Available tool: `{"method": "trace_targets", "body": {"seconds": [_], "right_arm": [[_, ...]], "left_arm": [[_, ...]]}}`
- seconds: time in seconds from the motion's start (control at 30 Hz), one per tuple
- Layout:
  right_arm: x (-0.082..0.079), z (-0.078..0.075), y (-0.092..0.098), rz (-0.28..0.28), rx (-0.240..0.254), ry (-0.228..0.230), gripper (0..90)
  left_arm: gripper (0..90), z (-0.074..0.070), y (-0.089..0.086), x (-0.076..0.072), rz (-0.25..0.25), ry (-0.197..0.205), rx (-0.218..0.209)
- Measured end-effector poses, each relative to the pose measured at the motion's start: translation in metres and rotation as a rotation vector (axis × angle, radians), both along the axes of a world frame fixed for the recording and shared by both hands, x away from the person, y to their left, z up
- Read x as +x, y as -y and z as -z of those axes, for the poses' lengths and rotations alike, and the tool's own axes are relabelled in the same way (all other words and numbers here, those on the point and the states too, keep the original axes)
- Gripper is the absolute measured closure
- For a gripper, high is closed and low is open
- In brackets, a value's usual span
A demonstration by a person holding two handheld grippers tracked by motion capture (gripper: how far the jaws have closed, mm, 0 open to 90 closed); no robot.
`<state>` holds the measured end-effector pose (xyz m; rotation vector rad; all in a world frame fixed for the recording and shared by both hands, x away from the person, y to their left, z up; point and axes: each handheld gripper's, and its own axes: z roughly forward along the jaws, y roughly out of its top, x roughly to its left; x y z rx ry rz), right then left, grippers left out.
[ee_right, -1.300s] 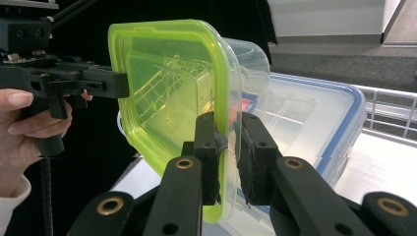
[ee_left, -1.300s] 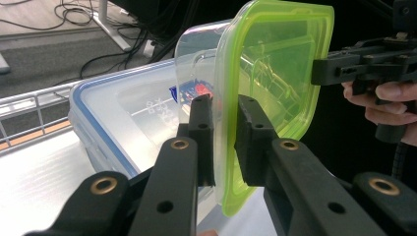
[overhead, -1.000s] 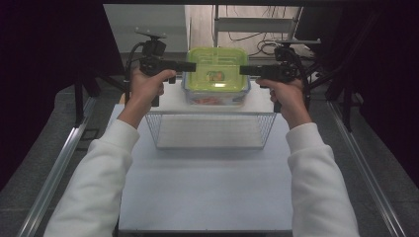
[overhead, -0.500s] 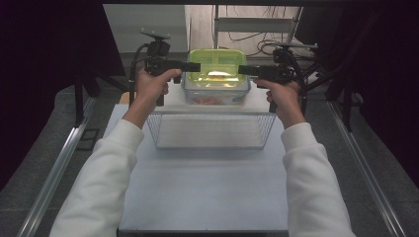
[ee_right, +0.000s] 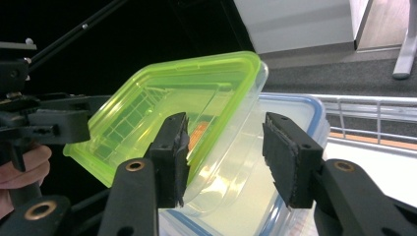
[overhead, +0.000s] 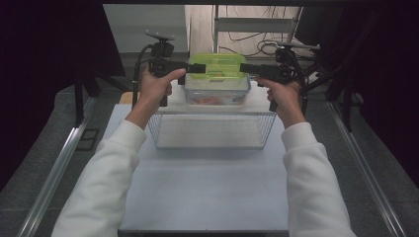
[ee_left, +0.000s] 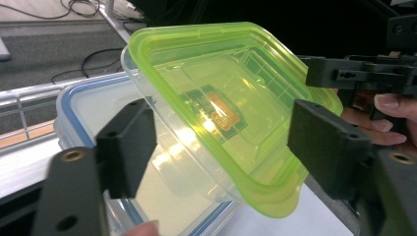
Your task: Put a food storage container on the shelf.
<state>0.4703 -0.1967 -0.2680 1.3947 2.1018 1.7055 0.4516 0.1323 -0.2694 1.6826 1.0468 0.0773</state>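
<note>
green-lidded clear box (overhead: 217,74) atop blue-rimmed box (overhead: 217,96)

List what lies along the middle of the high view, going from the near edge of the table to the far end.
Bare white table top → wire basket → clear container with a blue-rimmed lid → green-lidded container stacked on top of it, between the two grippers.

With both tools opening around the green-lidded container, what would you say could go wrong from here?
1. The green-lidded container sits tilted on the blue-rimmed box, not nested; released, it may slide off.
2. The left tool and right tool have just been opening, yet their pads still flank it; pulling back could snag and tip it.
</note>
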Motion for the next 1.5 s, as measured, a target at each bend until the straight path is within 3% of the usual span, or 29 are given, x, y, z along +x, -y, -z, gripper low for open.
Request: {"method": "trace_targets", "body": {"seconds": [0.13,0.43,0.53,0.57,0.73,0.83,1.0,1.13,1.5], "right_arm": [[-0.001,-0.002,0.002,0.005,0.006,0.01,50.5],[-0.011,-0.009,0.011,0.02,0.022,0.042,53.1],[-0.021,-0.01,0.018,0.03,0.019,0.046,63.8],[-0.029,-0.007,0.021,0.017,0.008,0.039,73.4],[-0.042,0.002,0.023,-0.017,-0.056,0.005,86.3],[-0.049,0.011,0.015,-0.068,-0.085,-0.01,88.9],[-0.053,0.018,-0.01,-0.144,-0.107,0.018,89.0],[-0.047,0.019,-0.029,-0.156,-0.108,0.04,88.9],[-0.044,0.024,-0.053,-0.169,-0.114,0.078,89.0]], "left_arm": [[14.4,0.0,0.001,0.0,0.007,0.007,-0.001],[10.1,-0.004,-0.012,-0.006,-0.015,0.025,-0.007],[11.4,-0.004,-0.018,-0.014,-0.019,0.036,-0.016],[11.9,-0.003,-0.02,-0.017,-0.011,0.038,-0.017],[14.1,0.004,-0.032,-0.028,-0.005,0.027,-0.005],[15.5,0.007,-0.036,-0.034,-0.002,0.026,-0.007],[15.5,0.012,-0.039,-0.037,0.003,0.014,-0.005],[15.5,0.013,-0.039,-0.039,0.01,0.014,-0.001],[15.5,0.017,-0.04,-0.04,0.008,0.007,0.0]]}}
